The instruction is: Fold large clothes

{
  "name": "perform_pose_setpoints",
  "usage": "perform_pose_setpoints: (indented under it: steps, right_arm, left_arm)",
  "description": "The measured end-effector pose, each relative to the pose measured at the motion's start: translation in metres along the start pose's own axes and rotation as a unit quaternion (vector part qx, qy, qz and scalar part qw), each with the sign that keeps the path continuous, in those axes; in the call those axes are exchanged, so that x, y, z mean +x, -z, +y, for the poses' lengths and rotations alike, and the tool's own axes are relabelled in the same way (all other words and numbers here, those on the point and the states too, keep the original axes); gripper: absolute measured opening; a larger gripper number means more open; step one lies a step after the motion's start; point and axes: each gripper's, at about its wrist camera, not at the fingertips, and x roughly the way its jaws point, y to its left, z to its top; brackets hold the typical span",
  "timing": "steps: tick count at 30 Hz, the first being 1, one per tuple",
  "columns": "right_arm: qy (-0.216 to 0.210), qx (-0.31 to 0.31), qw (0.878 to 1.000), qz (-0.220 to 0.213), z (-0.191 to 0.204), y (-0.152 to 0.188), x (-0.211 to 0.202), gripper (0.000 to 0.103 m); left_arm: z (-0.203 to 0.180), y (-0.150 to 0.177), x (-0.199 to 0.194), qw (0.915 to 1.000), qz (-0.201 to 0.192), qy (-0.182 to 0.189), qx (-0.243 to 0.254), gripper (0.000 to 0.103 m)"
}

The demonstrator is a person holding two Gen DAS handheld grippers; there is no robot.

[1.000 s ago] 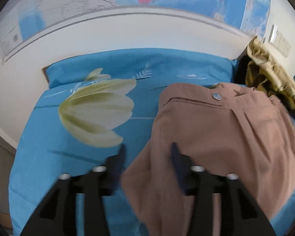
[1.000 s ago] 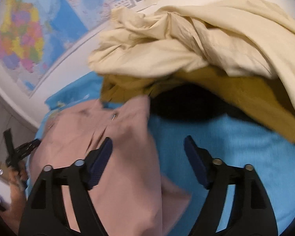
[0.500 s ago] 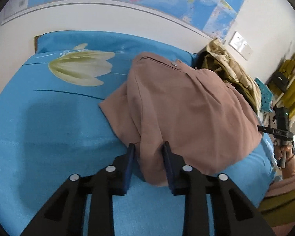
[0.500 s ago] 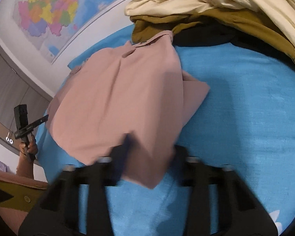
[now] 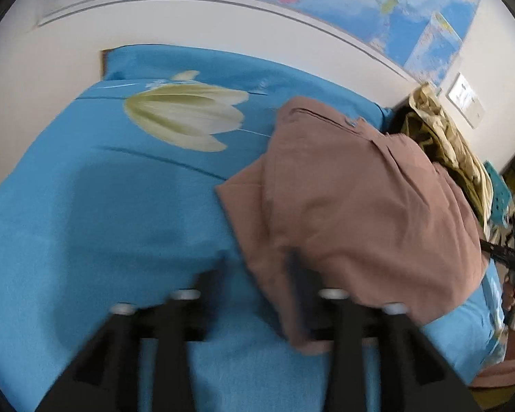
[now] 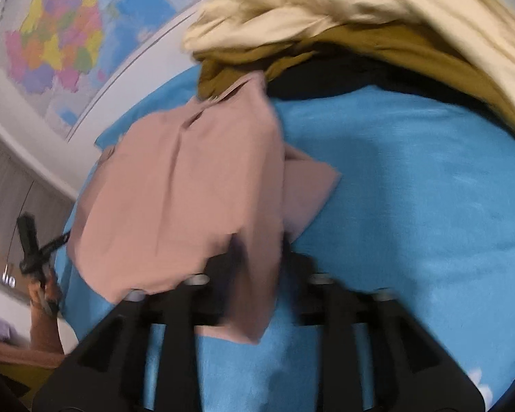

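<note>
Dusty-pink trousers (image 5: 353, 199) lie bunched on the blue bed sheet (image 5: 86, 226), waistband toward the headboard. My left gripper (image 5: 257, 274) has its jaws apart, with the trousers' near left corner hanging between them and over the right finger (image 5: 297, 285). In the right wrist view the trousers (image 6: 189, 185) rise from my right gripper (image 6: 257, 250), whose narrowly spaced fingers pinch their near right corner. The image is blurred around both grippers.
A pile of cream (image 6: 326, 10), mustard (image 6: 377, 48) and black (image 6: 326, 79) clothes sits at the bed's right, also in the left wrist view (image 5: 443, 137). A white headboard (image 5: 223, 24) and wall maps (image 6: 55, 41) stand behind. The sheet has a tulip print (image 5: 185, 116).
Both grippers closed in on the trousers' near corners and pulled back toward the near edge. The left jaws have since spread apart; the right gripper now lifts its corner.
</note>
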Motion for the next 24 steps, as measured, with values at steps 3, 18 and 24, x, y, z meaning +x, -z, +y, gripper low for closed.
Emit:
perform_pose_setpoints:
  steps: [3,18,24]
  right_arm:
    - [-0.030,0.034,0.999,-0.022,-0.005,0.008,-0.026,0.065]
    - [-0.161,0.096,0.981,0.048,0.029,0.056,-0.003,0.075]
    - [-0.145,0.093,0.984,0.038,0.046,0.045,0.016,0.075]
  left_arm:
    - [0.009,0.009,-0.015,0.9994,-0.004,0.027,-0.019,0.051]
    - [-0.047,0.053,-0.015,0.9826,0.064,0.174,-0.005,0.065]
    - [-0.066,0.049,0.003,0.9765,0.079,0.200,-0.011,0.077]
